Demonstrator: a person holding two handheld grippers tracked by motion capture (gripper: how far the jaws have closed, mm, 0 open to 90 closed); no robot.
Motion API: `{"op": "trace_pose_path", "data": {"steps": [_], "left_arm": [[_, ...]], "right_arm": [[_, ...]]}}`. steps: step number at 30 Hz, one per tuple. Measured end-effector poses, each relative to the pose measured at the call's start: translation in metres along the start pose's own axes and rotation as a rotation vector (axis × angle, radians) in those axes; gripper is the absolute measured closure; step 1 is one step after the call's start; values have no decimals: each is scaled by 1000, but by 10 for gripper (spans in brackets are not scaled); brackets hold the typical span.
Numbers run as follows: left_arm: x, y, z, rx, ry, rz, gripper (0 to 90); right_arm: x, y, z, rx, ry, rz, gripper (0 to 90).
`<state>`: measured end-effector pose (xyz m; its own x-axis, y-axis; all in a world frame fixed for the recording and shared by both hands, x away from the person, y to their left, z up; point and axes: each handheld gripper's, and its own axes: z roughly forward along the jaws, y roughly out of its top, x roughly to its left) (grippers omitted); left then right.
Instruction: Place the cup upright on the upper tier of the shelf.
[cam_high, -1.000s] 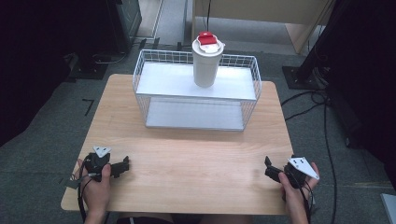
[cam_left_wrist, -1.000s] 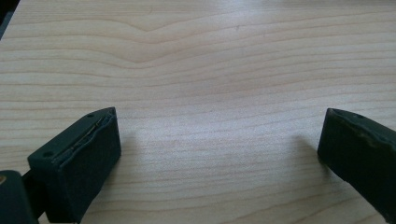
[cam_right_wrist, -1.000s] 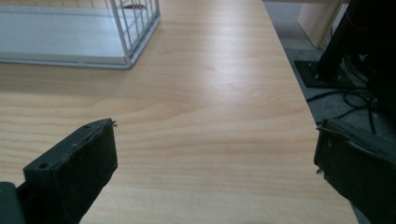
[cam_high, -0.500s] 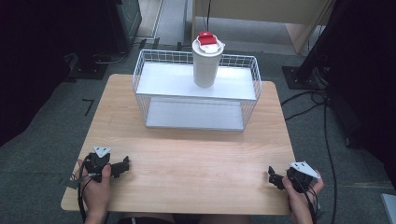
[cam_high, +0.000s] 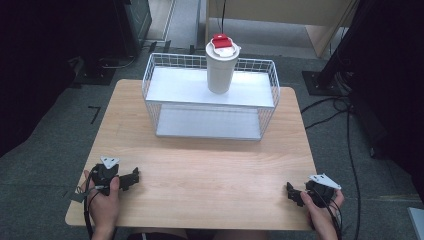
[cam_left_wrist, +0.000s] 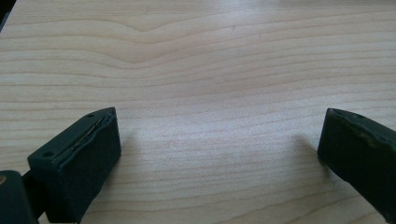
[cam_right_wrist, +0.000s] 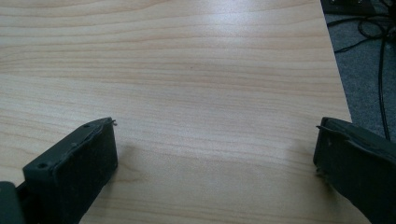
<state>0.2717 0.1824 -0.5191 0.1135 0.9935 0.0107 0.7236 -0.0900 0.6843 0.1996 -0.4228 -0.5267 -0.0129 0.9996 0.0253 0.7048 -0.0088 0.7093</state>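
A white tumbler (cam_high: 221, 71) with a red-and-white lid stands upright on the top shelf of a white wire rack (cam_high: 210, 103) at the far middle of the wooden table (cam_high: 200, 165). My left gripper (cam_high: 134, 177) rests near the table's front left corner, held in a hand, its jaws wide open over bare wood (cam_left_wrist: 219, 126). My right gripper (cam_high: 291, 193) sits at the front right corner, also open with nothing between its jaws (cam_right_wrist: 215, 135). Both are far from the rack.
The table's right edge (cam_right_wrist: 338, 84) runs close beside the right gripper, with grey floor and black cables (cam_high: 350, 145) beyond it. Dark stands and equipment (cam_high: 340, 60) surround the table's far side.
The right gripper has slid back toward the front right corner of the table. The left gripper has stayed where it was.
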Motion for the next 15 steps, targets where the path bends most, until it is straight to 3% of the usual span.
{"op": "trace_pose_path", "data": {"steps": [15], "left_arm": [[-1,0,0,-2,4,-7,0]], "right_arm": [[0,0,0,-1,1,1,0]]}}
